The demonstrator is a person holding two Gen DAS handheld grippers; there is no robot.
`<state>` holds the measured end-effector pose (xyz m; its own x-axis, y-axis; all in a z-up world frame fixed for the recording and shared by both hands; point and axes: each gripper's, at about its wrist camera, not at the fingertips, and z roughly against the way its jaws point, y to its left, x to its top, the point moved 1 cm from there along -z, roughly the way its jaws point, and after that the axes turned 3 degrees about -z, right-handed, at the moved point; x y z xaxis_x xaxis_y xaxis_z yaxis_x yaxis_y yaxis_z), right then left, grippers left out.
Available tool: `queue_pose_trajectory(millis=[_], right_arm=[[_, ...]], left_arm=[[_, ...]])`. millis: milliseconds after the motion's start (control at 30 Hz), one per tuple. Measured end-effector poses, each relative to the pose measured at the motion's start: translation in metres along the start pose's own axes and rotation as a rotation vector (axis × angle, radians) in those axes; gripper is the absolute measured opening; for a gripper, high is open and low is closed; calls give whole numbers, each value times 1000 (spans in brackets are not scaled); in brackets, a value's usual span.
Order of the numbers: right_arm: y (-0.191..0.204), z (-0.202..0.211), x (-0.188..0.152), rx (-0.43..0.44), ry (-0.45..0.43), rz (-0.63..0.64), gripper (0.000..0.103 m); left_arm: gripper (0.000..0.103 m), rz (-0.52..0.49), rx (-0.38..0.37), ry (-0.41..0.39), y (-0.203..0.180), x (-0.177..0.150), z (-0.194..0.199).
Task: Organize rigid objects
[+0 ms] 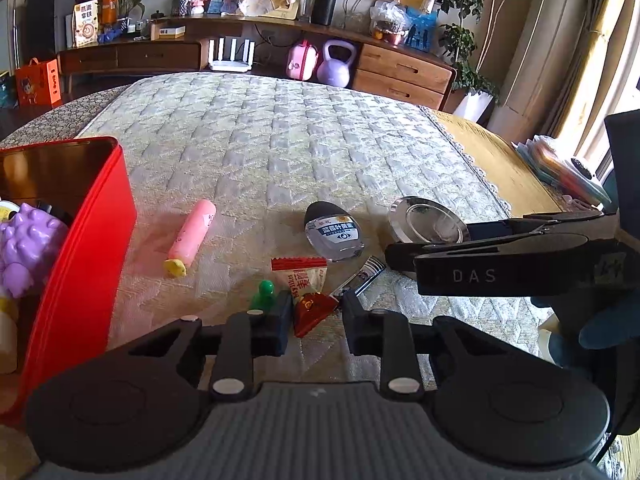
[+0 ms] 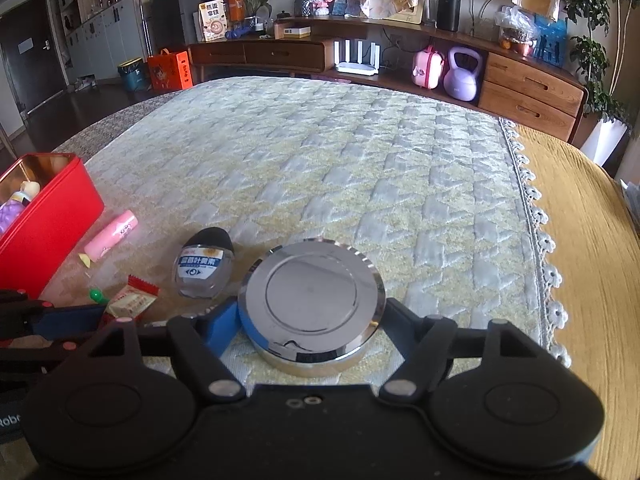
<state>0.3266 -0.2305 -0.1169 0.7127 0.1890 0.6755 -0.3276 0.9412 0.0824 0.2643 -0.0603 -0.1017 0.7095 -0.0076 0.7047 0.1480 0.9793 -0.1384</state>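
On the quilted mat, my left gripper (image 1: 316,320) is shut on the red end of a red-and-white snack packet (image 1: 304,280). A green pawn (image 1: 264,294) stands just left of it and a nail clipper (image 1: 362,278) lies just right. Farther off lie a pink tube (image 1: 192,236) and a small eye-drop bottle (image 1: 334,236). My right gripper (image 2: 310,320) is shut on a round chrome tin (image 2: 312,300), with a pad against each side. The tin rests on the mat. An open red box (image 1: 80,260) at the left holds a purple toy (image 1: 28,244).
The mat's lace edge (image 2: 536,216) runs down the right, with yellow cloth (image 2: 592,240) beyond it. A stack of coloured items (image 1: 560,164) lies at the far right. A blue-gloved hand (image 1: 608,320) holds the right gripper. A sideboard (image 2: 280,54) stands behind the table.
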Motion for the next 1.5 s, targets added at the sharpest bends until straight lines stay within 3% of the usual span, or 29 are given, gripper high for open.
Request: queue_pose_trajectory(millis=[333,833,1500], right_arm=[[13,39,-16,34,-23,38,76],[53,105,-29,82,-62,94,76],[146,138,-19,170,-113,198,76]], left_arm=[[25,3,-9,4,5,-9,21],[25,15,-12,-41,18,-21,83],[25,68,78,-97,90,-32,159]])
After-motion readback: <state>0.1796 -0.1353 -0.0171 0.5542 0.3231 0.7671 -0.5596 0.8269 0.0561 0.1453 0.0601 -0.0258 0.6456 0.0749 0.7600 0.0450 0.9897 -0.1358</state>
